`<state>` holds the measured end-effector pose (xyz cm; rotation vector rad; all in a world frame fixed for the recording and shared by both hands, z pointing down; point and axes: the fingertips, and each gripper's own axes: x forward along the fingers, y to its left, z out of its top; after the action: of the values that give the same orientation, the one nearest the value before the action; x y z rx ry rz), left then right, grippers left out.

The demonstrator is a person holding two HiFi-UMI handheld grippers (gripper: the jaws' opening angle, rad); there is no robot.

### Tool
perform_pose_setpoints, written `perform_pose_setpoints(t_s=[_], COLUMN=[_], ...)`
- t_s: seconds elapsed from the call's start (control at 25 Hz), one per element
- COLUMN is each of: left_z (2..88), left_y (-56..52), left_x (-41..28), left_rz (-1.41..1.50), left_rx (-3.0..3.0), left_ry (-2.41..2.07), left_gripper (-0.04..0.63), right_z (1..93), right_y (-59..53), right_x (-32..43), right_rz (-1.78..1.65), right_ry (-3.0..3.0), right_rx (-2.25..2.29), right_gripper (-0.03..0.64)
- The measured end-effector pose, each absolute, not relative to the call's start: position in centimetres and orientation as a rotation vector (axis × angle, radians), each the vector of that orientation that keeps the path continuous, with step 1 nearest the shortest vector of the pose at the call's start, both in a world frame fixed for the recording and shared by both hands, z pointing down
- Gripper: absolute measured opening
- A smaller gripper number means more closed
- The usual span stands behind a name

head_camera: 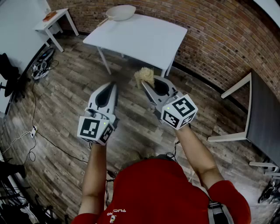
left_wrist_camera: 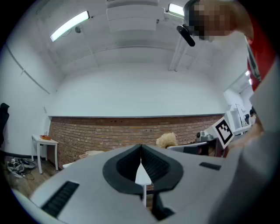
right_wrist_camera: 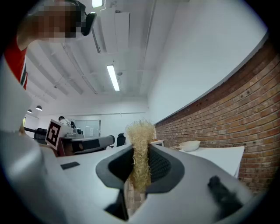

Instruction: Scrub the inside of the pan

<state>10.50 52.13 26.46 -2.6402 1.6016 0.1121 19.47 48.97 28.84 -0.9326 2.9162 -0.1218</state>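
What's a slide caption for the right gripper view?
Right gripper clamps a straw-coloured scrubber; pan sits on the white table.

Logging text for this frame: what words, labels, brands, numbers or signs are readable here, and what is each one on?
Print on the red shirt: pale lettering at the picture's bottom edge, cut off and too small to read.
Marker cubes on the left gripper and right gripper: black-and-white square patterns, no letters or numbers.
Scrubber, pan, white table: no text visible.
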Motion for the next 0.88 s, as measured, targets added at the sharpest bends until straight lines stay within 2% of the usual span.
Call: perform_pose_setpoints(t_s=[0.88], left_z=[26.0], left_y=[47.9], left_x=[13.4], left_rz=[0.079], left_rx=[-2.547], left_ry=[1.693], left_gripper=[0.014], right_z=[27.5], right_y=[43.9], right_x=[22.1], right_rz=[-0.139], right_ry=[2.922], right_rx=[-0.793], right_gripper=[0.086])
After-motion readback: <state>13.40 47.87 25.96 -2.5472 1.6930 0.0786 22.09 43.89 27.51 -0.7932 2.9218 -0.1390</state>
